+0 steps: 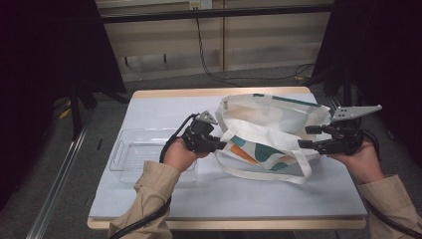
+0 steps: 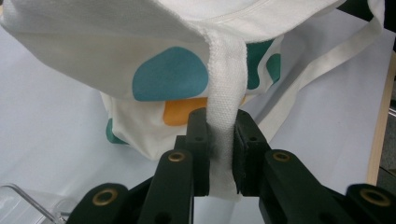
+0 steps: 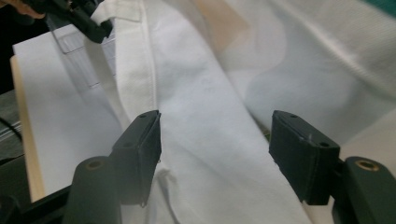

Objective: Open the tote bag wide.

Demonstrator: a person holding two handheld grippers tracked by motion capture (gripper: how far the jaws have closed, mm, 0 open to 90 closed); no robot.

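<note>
Grey table (image 1: 149,109) | left claw (image 2: 219,154) clamps tote bag (image 1: 268,119) strap (image 2: 226,84) | right claw (image 3: 215,154) wide open, holding nothing

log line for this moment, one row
left gripper: shut on bag strap | right gripper: open by tote bag | clear tray: left on table

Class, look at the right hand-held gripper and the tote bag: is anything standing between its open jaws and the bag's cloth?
Nothing visible does. The right hand-held gripper has its jaws apart with the tote bag cloth lying directly between them, pads not pressing. The left hand-held gripper is clamped on the bag's strap at the far side.
</note>
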